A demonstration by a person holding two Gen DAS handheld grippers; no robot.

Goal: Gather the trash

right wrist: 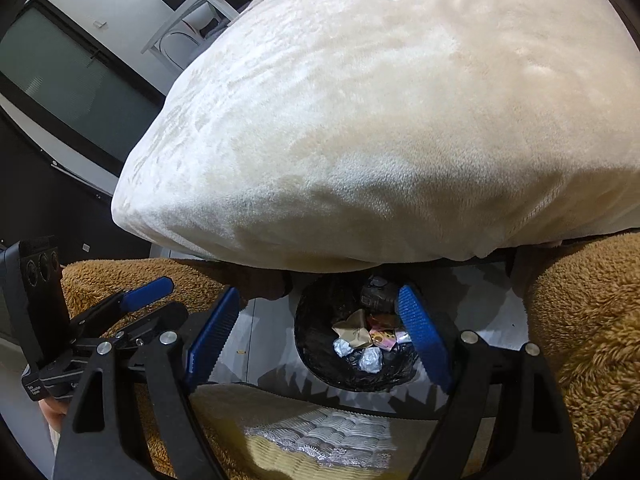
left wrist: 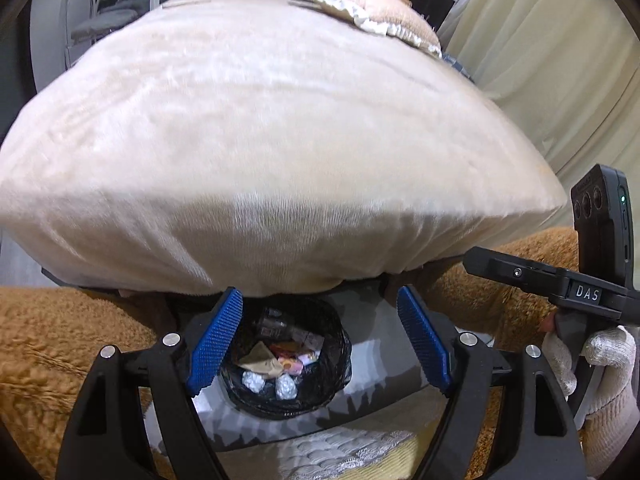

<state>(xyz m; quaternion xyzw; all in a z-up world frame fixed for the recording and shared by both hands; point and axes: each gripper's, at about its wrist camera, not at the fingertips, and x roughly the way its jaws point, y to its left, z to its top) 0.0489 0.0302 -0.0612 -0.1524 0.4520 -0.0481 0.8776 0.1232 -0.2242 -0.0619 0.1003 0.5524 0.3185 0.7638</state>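
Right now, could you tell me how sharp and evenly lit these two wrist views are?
Left wrist: fisheye bends the bed; blanket blurred; trash bin shaded under the bed edge. Right wrist: same bending; bin dim but readable; foil balls glint.

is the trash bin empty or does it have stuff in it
Not empty: the trash bin holds foil balls, crumpled paper and wrappers.

Below your grippers, the bin stands on the floor, trash inside it. Behind it is the bed, a pillow at its far end.
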